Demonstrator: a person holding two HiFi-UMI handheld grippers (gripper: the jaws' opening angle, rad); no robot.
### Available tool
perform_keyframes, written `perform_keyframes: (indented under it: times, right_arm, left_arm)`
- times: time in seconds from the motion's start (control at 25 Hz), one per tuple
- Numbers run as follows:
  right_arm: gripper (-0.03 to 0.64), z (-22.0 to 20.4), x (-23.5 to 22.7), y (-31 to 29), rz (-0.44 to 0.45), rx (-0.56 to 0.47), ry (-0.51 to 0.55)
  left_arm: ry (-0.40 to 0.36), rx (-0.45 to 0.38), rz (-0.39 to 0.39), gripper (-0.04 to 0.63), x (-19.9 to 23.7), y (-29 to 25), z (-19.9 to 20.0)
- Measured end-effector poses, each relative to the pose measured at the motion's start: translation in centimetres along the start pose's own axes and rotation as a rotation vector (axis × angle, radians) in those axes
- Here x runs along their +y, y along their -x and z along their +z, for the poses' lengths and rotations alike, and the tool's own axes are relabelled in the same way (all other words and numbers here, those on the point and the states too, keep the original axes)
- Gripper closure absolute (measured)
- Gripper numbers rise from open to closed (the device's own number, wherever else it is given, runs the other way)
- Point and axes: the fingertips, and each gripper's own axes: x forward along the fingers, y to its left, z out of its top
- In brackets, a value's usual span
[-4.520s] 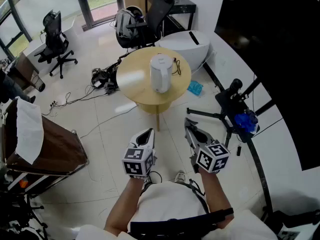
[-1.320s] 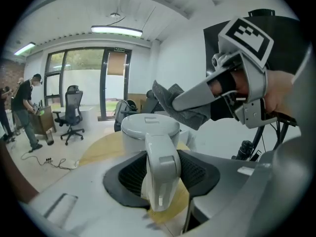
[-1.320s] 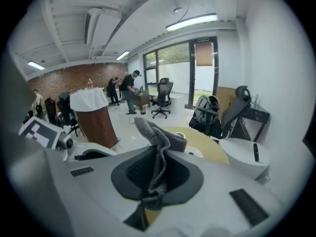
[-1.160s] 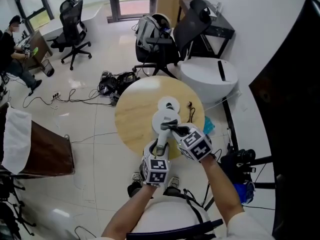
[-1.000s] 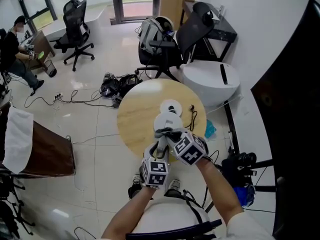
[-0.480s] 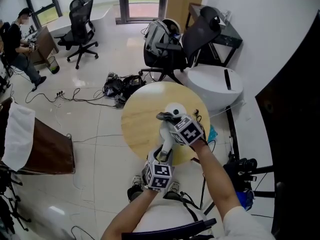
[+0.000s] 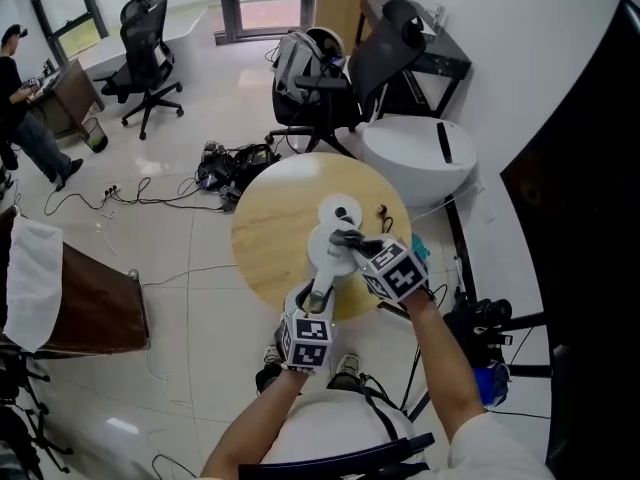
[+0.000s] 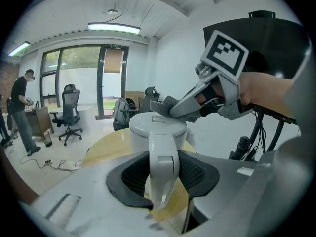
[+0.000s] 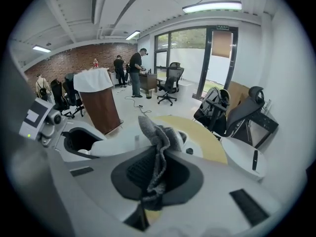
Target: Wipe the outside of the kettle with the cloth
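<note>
Two tools share the job: the left tool (image 8: 163, 176) is clamped on the handle (image 8: 163, 154) of the kettle (image 7: 323, 248), which sits near the tabletop's (image 7: 268, 230) front edge. The right tool (image 9: 157, 174) pinches the grey cloth (image 9: 154, 132) against the kettle's top. I'd judge the sides unwiped. Room is tight at the front and open behind.

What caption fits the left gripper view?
Left gripper holds the kettle handle; right gripper presses a grey cloth on its lid.
</note>
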Motion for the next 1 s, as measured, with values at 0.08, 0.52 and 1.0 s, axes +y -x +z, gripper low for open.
perform_keyframes:
  times: [0.08, 0.52, 1.0]
  right_arm:
    - [0.586, 0.0, 2.1, 0.3, 0.031, -0.016, 0.001]
    - [0.586, -3.2, 5.9, 3.6, 0.132, -0.181, -0.205]
    - [0.586, -8.3, 8.7, -5.8, 0.270, -0.135, -0.379]
  left_arm:
    - [-0.007, 0.003, -0.004, 0.430, 0.0, 0.0, 0.0]
    - [-0.034, 0.010, -0.008, 0.430, 0.4, 0.0, -0.1]
    - [-0.072, 0.023, -0.039, 0.430, 0.4, 0.5, 0.1]
